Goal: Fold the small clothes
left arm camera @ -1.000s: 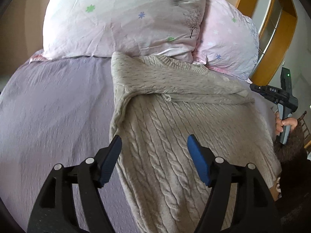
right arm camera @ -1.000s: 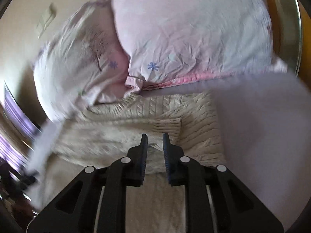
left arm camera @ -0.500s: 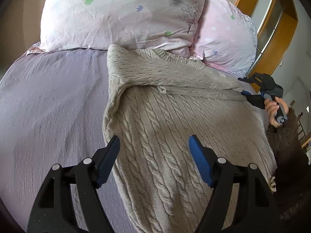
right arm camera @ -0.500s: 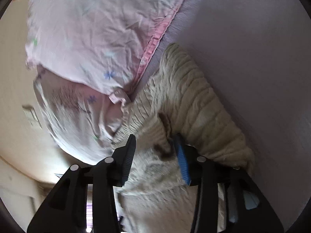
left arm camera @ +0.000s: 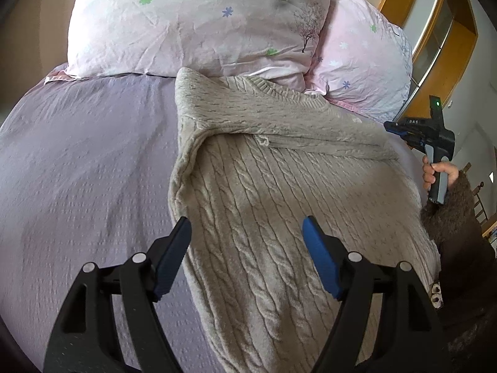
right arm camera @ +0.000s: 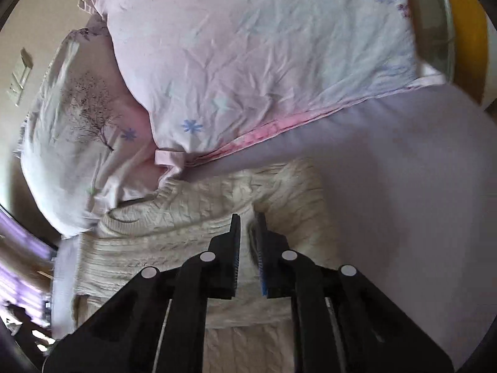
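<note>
Right wrist: tongs (right arm camera: 248,228) pinching sweater (right arm camera: 192,220).

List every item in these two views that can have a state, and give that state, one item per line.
Sweater: flat on the bed, one sleeve folded across its chest.
Left gripper: open, empty, above the sweater's edge.
Right gripper: nearly shut, knit pinched between its fingers.
Pillows: two, side by side at the bed's head, creased.
Bedsheet: spread smooth under the sweater.
</note>
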`<state>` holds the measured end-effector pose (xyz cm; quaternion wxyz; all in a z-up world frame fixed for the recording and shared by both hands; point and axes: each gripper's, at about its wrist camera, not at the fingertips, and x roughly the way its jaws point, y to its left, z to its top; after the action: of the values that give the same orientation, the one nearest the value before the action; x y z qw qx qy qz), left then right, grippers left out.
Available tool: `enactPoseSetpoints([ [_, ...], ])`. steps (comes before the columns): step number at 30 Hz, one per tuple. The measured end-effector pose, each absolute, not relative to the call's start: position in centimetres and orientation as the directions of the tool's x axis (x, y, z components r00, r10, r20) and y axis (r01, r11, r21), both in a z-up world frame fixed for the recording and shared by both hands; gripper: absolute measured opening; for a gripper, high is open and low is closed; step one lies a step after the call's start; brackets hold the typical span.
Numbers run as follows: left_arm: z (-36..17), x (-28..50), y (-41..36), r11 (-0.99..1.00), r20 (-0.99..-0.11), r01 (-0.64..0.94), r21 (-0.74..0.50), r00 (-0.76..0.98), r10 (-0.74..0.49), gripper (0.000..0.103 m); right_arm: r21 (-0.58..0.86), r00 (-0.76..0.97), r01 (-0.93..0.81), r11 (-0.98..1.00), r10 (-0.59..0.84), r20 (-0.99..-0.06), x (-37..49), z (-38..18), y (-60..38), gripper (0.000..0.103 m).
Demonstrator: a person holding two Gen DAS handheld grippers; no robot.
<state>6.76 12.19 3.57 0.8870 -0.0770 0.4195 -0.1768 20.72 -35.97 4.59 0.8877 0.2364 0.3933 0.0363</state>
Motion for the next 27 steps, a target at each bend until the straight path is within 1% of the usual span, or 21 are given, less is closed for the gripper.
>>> enactPoseSetpoints([
  [1, 3.6, 6.6, 12.3, 0.925, -0.715, 0.249, -0.287, 0.586, -0.380, 0.074, 0.467, 0.706, 0.084, 0.880, 0.279, -0.651, 20.1, 4.9, -35.8, 0.017],
  [3, 3.7, 6.2, 12.6, 0.923, -0.711, 0.248, -0.296, 0.587, -0.386, 0.075, 0.473, 0.693, 0.025, 0.881, 0.326, -0.643, 19.5, 4.7, -34.9, 0.034],
  [4, 3.7, 6.1, 12.7, 0.921, -0.710, 0.246, -0.301, 0.587, -0.389, 0.076, 0.464, 0.674, 0.012, 0.886, 0.336, -0.658, 19.6, 4.2, -34.3, 0.039],
  [5, 3.7, 5.9, 12.8, 0.920, -0.709, 0.245, -0.305, 0.587, -0.391, 0.077, 0.442, 0.613, -0.001, 0.897, 0.349, -0.708, 20.3, 3.0, -33.5, 0.046],
  [6, 3.7, 5.8, 12.9, 0.919, -0.707, 0.243, -0.311, 0.587, -0.394, 0.077, 0.408, 0.542, 0.006, 0.913, 0.340, -0.769, 21.0, 1.5, -32.8, 0.046],
  [7, 3.7, 5.5, 13.1, 0.918, -0.707, 0.240, -0.316, 0.586, -0.396, 0.077, 0.385, 0.578, -0.007, 0.923, 0.318, -0.752, 20.5, 1.7, -32.8, 0.046],
  [8, 3.7, 5.2, 13.3, 0.918, -0.707, 0.231, -0.323, 0.585, -0.396, 0.077, 0.365, 0.577, 0.005, 0.931, 0.295, -0.762, 20.4, 2.1, -32.5, 0.047],
  [10, 3.7, 4.4, 13.6, 0.914, -0.704, 0.226, -0.336, 0.584, -0.404, 0.077, 0.414, 0.569, 0.003, 0.910, 0.339, -0.749, 19.5, 2.8, -32.9, 0.048],
  [11, 3.7, 3.7, 13.9, 0.911, -0.700, 0.226, -0.345, 0.584, -0.410, 0.077, 0.459, 0.580, -0.018, 0.888, 0.383, -0.719, 18.1, 3.4, -33.5, 0.057],
  [12, 3.6, 3.2, 14.2, 0.908, -0.698, 0.223, -0.354, 0.583, -0.415, 0.077, 0.475, 0.593, -0.028, 0.879, 0.397, -0.700, 16.6, 3.8, -34.1, 0.072],
  [13, 3.4, 2.6, 14.6, 0.902, -0.696, 0.216, -0.373, 0.578, -0.426, 0.077, 0.483, 0.607, -0.035, 0.875, 0.403, -0.685, 14.9, 4.0, -34.9, 0.077],
  [14, 3.2, 2.3, 14.8, 0.897, -0.695, 0.212, -0.387, 0.572, -0.435, 0.077, 0.486, 0.612, -0.041, 0.873, 0.406, -0.679, 13.4, 4.3, -35.5, 0.080],
  [16, 2.7, 1.5, 15.1, 0.884, -0.695, 0.202, -0.422, 0.554, -0.458, 0.077, 0.491, 0.605, -0.038, 0.870, 0.411, -0.682, 10.0, 4.0, -36.7, 0.080],
  [19, 1.7, 0.3, 15.0, 0.881, -0.712, 0.189, -0.434, 0.528, -0.463, 0.076, 0.494, 0.585, 0.000, 0.869, 0.401, -0.705, 6.6, 3.3, -37.8, 0.078],
  [21, 1.7, -0.8, 14.8, 0.881, -0.709, 0.194, -0.431, 0.531, -0.464, 0.075, 0.508, 0.569, 0.020, 0.861, 0.408, -0.714, 3.6, 2.3, -38.4, 0.071],
  [22, 1.7, -1.2, 14.8, 0.880, -0.708, 0.194, -0.434, 0.530, -0.467, 0.075, 0.517, 0.562, 0.021, 0.856, 0.418, -0.714, 2.4, 1.9, -38.7, 0.070],
  [23, 1.7, -1.7, 14.7, 0.877, -0.708, 0.193, -0.439, 0.526, -0.470, 0.074, 0.533, 0.553, 0.017, 0.846, 0.437, -0.710, 0.9, 1.5, -38.7, 0.067],
  [25, 1.5, -3.0, 14.3, 0.877, -0.711, 0.200, -0.438, 0.520, -0.474, 0.071, 0.553, 0.555, -0.010, 0.833, 0.465, -0.690, -1.2, 0.8, -38.3, 0.065],
  [26, 1.5, -3.4, 14.1, 0.878, -0.713, 0.201, -0.434, 0.519, -0.471, 0.068, 0.566, 0.550, -0.027, 0.824, 0.485, -0.680, -1.8, 0.6, -37.9, 0.064],
  [27, 1.5, -3.9, 13.9, 0.879, -0.716, 0.203, -0.432, 0.515, -0.471, 0.061, 0.582, 0.546, -0.048, 0.812, 0.509, -0.665, -2.6, 0.5, -37.5, 0.061],
])
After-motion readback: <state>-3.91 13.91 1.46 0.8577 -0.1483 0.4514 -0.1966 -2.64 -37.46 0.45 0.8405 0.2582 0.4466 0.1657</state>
